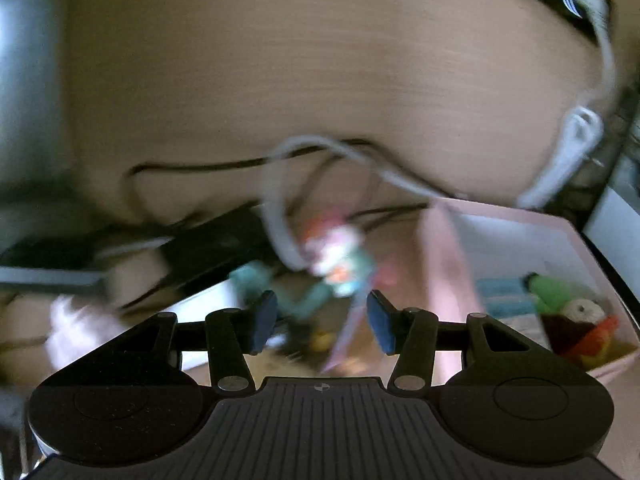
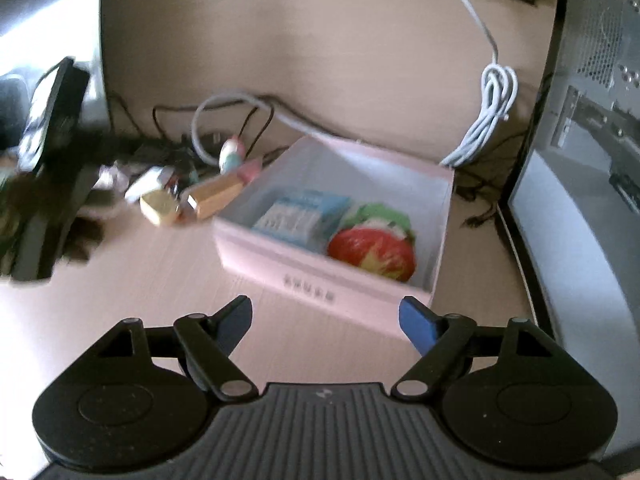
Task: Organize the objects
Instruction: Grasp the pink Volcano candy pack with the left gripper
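Note:
In the left wrist view, which is badly blurred, my left gripper (image 1: pixel 322 322) stands open over a clutter of small items. A teal, pink and orange toy figure (image 1: pixel 336 264) lies just beyond its pads, blurred like the table and not gripped. The pink box (image 1: pixel 448 264) is to the right and holds a blue packet (image 1: pixel 500 296) and a green and red plush (image 1: pixel 560 296). In the right wrist view, my right gripper (image 2: pixel 326 320) is wide open and empty in front of the pink box (image 2: pixel 328 292). The blue packet (image 2: pixel 300 216) and the red plush (image 2: pixel 372 252) are inside.
Left of the box lie a gold tube (image 2: pixel 216 196), a gold cap (image 2: pixel 158 206), the small figure (image 2: pixel 232 152) and tangled black wires (image 2: pixel 168 140). A coiled white cable (image 2: pixel 488 112) lies behind the box. A computer case (image 2: pixel 592 120) stands at the right and a black device (image 2: pixel 52 112) at the left.

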A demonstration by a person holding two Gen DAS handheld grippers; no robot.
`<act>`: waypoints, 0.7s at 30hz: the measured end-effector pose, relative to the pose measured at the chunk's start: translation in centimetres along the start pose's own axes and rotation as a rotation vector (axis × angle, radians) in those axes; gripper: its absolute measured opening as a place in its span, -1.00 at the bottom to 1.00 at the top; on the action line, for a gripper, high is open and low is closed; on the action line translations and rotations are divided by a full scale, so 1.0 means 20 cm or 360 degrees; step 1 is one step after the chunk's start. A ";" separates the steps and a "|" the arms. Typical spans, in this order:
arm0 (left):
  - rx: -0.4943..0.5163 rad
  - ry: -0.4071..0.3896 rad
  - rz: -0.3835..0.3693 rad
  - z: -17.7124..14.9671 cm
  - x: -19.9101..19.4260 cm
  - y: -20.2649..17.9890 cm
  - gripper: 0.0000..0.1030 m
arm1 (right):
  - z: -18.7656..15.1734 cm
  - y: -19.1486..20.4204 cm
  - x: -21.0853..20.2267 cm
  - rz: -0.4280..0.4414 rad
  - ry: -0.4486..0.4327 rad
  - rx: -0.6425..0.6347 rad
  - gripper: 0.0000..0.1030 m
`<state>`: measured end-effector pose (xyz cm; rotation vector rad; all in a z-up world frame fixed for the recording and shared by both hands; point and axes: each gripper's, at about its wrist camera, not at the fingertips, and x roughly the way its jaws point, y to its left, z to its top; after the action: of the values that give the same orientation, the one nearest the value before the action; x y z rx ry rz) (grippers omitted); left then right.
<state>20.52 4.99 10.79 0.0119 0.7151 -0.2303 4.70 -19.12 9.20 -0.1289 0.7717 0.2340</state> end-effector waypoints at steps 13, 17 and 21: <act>0.0057 0.0281 -0.0111 0.03 0.28 -0.07 -0.09 | -0.17 -0.01 -0.05 -0.0040 0.0081 0.0056 0.58; 0.0006 0.0294 -0.0074 0.00 0.28 -0.02 -0.10 | -0.17 -0.01 -0.07 -0.0040 0.0075 0.0059 0.58; 0.0095 0.0284 -0.0046 -0.02 0.28 -0.02 -0.11 | -0.18 -0.01 -0.08 -0.0045 0.0082 0.0050 0.58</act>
<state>24.29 3.50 6.97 0.0796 0.8860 -0.2804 1.11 -20.24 7.71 -0.1162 0.8241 0.1923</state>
